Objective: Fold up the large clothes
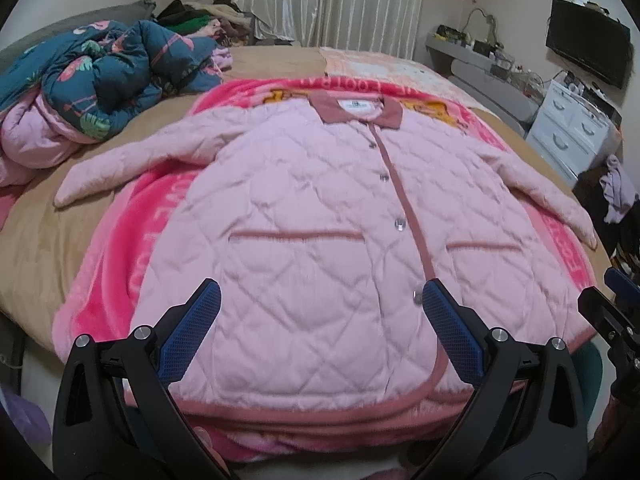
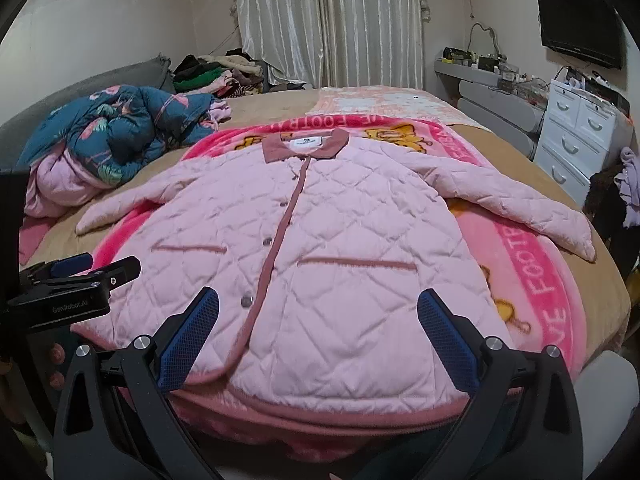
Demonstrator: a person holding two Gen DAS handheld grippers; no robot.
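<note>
A pale pink quilted jacket (image 1: pixel 304 208) (image 2: pixel 320 240) lies flat and buttoned on a bright pink blanket (image 1: pixel 108 256) (image 2: pixel 532 264), collar far, hem near, both sleeves spread outward. My left gripper (image 1: pixel 320 296) hovers open above the hem, left of the button strip, holding nothing. My right gripper (image 2: pixel 318 300) hovers open above the hem's right half, also holding nothing. The right gripper's body (image 1: pixel 612 312) shows at the right edge of the left wrist view. At the left edge of the right wrist view sits the left gripper's body (image 2: pixel 72 284).
A rumpled teal floral duvet (image 1: pixel 104 76) (image 2: pixel 116 128) lies at the bed's far left, with piled clothes (image 2: pixel 216 70) behind it. White drawers (image 2: pixel 576 136), a shelf and a wall TV (image 2: pixel 580 28) stand to the right. Tan bedsheet (image 1: pixel 36 232) surrounds the blanket.
</note>
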